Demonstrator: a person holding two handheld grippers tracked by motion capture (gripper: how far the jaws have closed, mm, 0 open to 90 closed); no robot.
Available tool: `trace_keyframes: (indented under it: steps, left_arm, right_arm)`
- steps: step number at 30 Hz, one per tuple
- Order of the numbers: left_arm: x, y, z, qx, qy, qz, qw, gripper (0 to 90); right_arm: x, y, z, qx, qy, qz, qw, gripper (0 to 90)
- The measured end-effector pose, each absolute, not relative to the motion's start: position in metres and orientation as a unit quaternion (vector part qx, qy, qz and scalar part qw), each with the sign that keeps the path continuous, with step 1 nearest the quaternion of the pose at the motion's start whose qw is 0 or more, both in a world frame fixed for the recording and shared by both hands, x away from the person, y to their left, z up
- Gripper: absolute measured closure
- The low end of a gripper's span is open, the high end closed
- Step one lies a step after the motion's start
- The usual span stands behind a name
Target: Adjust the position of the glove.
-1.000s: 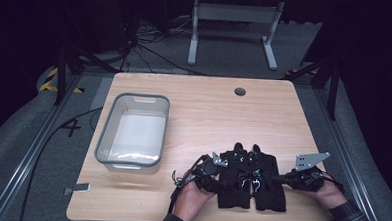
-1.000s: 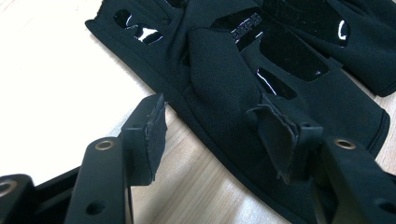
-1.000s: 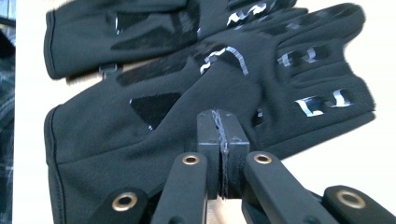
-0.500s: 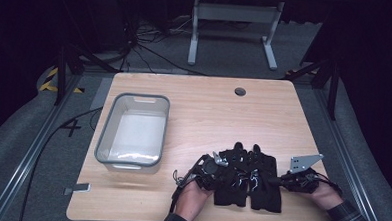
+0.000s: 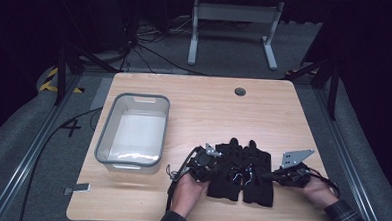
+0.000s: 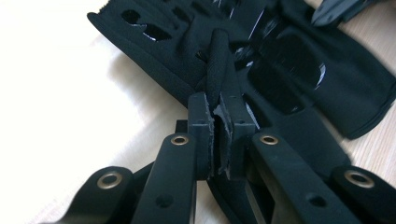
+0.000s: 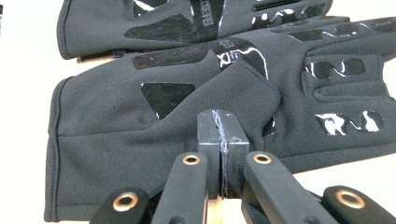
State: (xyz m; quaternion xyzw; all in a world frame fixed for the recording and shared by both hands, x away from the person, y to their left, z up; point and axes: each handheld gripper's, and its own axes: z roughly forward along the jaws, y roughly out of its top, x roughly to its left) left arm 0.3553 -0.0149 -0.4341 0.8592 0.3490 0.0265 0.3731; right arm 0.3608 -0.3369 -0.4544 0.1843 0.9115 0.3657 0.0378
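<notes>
Between the two grippers, at the near edge of the table (image 5: pixel 194 98), lay a pair of black gloves (image 5: pixel 241 170), flat and side by side. Left gripper (image 5: pixel 212 164) had its jaws just closing and, in the left gripper view, pinched a fold of the left glove (image 6: pixel 219 56), fabric standing up between the pads. Right gripper (image 5: pixel 271 177) sat with jaws shut at the outer edge of the right glove (image 7: pixel 154 126); in the right gripper view the pads met over its thumb flap, but whether any cloth was actually caught I couldn't tell.

Step in hand, as I judged it: securing a grip on each glove before lifting. Left grip looked good. Right grip unconfirmed.

Grey bin (image 5: pixel 133 130) stood well off to the far side of the left gripper, and looked like the drop target.

Next move called for a small test lift on both sides. If the right glove stayed on the wood, reopen, come down over the flap and reclose. Thin fabric slips easily, so lift slowly and keep the gloves from dragging each other.
</notes>
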Motion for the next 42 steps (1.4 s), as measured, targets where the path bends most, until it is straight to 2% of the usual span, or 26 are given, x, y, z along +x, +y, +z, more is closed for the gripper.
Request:
trace_keyframes:
  steps: [18,42]
  left_arm:
    - [0.37,-0.019,-0.407,0.844,0.332,0.042,0.418,84.8]
    - [0.374,-0.075,-0.397,0.857,0.273,0.019,0.437,84.9]
  right_arm:
    - [0.376,-0.322,-0.455,0.18,0.91,0.371,0.035,90.0]
    - [0.381,-0.311,-0.456,0.172,0.911,0.372,0.039,90.0]
